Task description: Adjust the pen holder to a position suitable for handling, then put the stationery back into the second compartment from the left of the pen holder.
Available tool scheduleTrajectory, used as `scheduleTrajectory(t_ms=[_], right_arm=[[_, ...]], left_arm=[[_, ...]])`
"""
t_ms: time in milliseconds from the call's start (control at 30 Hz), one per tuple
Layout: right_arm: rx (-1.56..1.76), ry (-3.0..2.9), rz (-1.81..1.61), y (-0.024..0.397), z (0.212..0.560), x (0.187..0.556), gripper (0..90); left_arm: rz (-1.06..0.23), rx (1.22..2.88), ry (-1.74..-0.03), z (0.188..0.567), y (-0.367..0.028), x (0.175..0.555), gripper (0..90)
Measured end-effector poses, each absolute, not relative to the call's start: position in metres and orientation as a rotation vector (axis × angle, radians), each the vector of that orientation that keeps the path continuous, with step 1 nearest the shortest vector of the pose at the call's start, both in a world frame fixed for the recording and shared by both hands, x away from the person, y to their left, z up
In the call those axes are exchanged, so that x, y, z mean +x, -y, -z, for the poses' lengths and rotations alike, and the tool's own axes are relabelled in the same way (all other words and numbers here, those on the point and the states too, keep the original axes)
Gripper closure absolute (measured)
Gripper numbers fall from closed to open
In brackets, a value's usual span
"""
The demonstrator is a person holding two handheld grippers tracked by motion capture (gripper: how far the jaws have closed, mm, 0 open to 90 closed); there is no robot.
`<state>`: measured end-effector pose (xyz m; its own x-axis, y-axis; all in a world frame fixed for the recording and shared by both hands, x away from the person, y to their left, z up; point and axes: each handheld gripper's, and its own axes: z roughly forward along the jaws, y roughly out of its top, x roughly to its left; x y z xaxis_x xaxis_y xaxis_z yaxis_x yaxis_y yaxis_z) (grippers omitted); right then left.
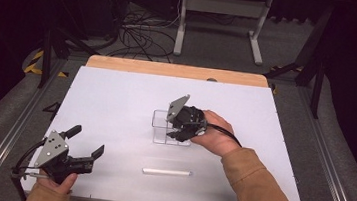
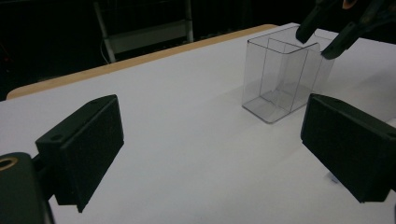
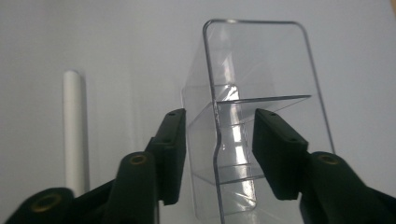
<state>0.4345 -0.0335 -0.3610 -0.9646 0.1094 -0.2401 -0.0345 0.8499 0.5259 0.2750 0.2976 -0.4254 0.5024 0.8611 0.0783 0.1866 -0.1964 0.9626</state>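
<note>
A clear plastic box (image 1: 163, 124) with an inner divider stands upright at the middle of the white table (image 1: 111, 98). My right gripper (image 1: 178, 134) hovers over its right side, pointing down. In the right gripper view the black jaws (image 3: 217, 154) straddle one clear wall of the box (image 3: 257, 65), with a gap on each side, so the gripper is open. A white stick (image 1: 166, 171) lies flat nearer the front edge, also seen as the white stick (image 3: 74, 135). My left gripper (image 1: 86, 141) rests at the front left, open wide and holding nothing; its view shows the box (image 2: 280, 79) and the right gripper (image 2: 322, 39) farther off.
A wooden strip (image 1: 169, 70) runs along the table's far edge. Beyond it on the floor lie tangled cables (image 1: 138, 36) and a white stand's legs (image 1: 219, 24). Metal rails border the table on both sides.
</note>
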Motion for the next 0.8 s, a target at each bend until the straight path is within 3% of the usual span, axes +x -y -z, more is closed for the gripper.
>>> scheduleTrajectory(t_ms=[100, 333, 800], right_arm=[[0.118, -2.755, -0.895, 0.043, 0.349, 0.429, 39.8], [0.144, -2.710, -1.081, 0.055, 0.335, 0.417, 30.5], [0.144, -2.689, -1.178, 0.057, 0.344, 0.384, 23.2]], left_arm=[[-0.796, 1.685, -0.899, 0.425, -0.298, 0.275, 6.6], [-0.792, 1.686, -0.900, 0.425, -0.297, 0.275, 6.6], [-0.790, 1.687, -0.895, 0.425, -0.296, 0.277, 6.6]])
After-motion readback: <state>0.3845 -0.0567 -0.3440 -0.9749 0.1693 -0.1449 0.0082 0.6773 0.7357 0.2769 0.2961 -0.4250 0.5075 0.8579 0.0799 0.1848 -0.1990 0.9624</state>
